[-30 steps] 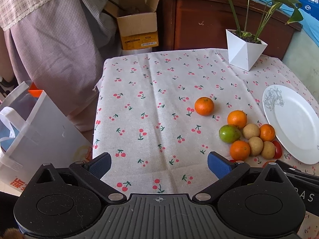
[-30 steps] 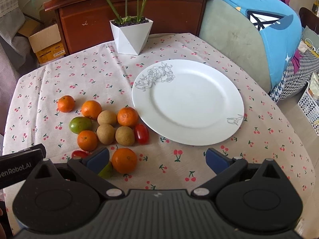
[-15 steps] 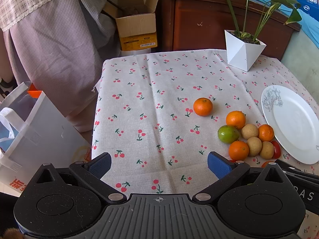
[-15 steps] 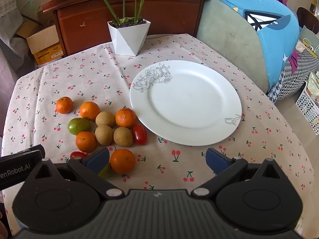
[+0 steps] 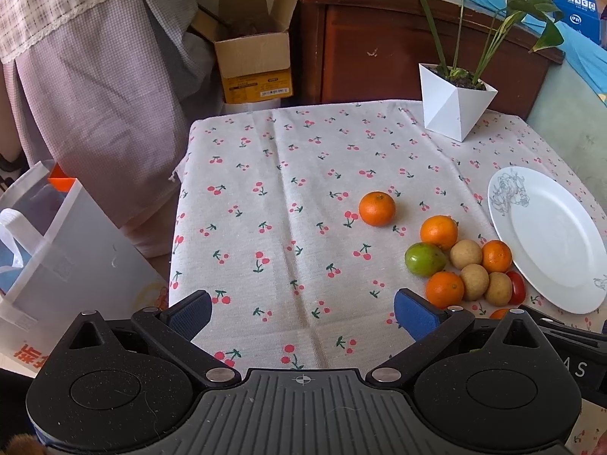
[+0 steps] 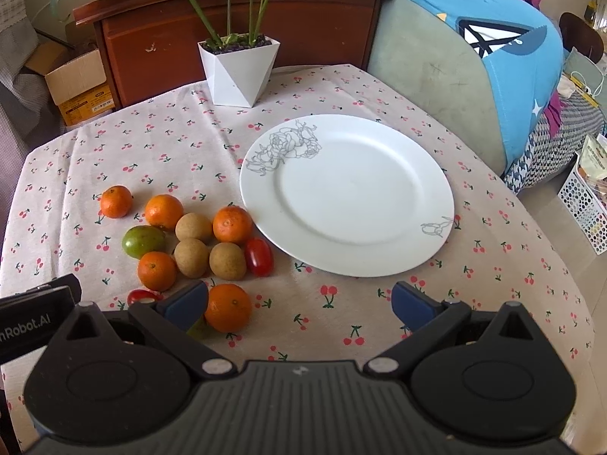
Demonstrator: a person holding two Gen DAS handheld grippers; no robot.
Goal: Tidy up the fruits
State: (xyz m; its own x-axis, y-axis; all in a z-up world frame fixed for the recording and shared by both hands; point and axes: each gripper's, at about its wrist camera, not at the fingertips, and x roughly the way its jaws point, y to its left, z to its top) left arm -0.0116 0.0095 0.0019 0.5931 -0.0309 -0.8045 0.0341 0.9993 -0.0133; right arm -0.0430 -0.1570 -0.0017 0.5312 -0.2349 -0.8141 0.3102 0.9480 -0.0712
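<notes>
My left tool [image 5: 302, 313] and right tool [image 6: 299, 299]: fingers apart, holding nothing. Fruit cluster [image 6: 191, 242] on bench, just left of white plate [image 6: 347, 193]; one orange [image 6: 228, 308] beside right tool's left finger.

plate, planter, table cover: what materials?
Plate: likely glazed ceramic; glossy white with a grey line-drawn flower print.
Planter: matte white, faceted; ceramic or plastic, can't tell.
Table cover: woven fabric, matte, creased, cherry print.

The tablecloth [image 6: 159, 144] is cream with red cherries. The plate [image 6: 417, 174] is white, grey flowers at its eleven o'clock rim.
</notes>
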